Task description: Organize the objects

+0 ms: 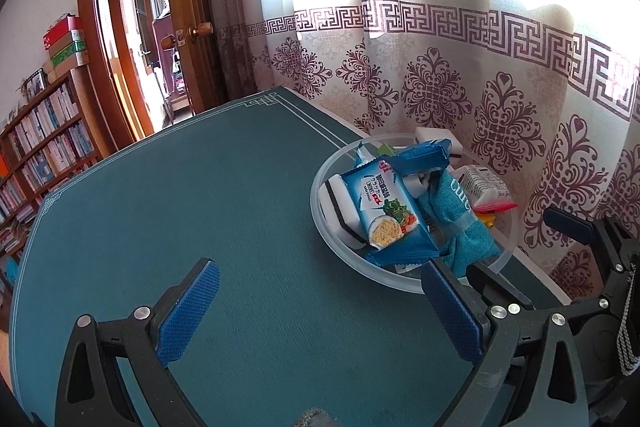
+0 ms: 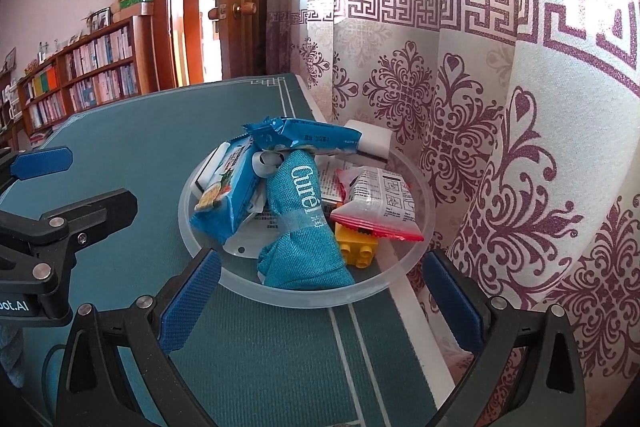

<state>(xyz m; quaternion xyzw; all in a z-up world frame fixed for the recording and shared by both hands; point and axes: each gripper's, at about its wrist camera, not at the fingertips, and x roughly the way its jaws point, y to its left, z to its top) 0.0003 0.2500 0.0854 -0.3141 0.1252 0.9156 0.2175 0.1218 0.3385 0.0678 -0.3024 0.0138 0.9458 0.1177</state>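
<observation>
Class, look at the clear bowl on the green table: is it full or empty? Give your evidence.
Full. The clear bowl is piled with blue cracker packets, a rolled teal cloth, a yellow block and a red-edged sachet, heaped above its rim.

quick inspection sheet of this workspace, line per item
Surface: teal table mat with a white line border, bare apart from the bowl.
Job's things: clear plastic bowl near the table's curtain-side edge, piled with two blue cracker packets, a rolled teal towel, a yellow toy brick, a red-edged sachet and a white sponge.
Clutter: white block behind the bowl.
Grippers: left gripper open and empty over the mat; right gripper open and empty, fingers either side of the bowl's near rim.
Cables: grey braided cord on the right gripper.
Surroundings: patterned curtain, bookshelf, open wooden door.
</observation>
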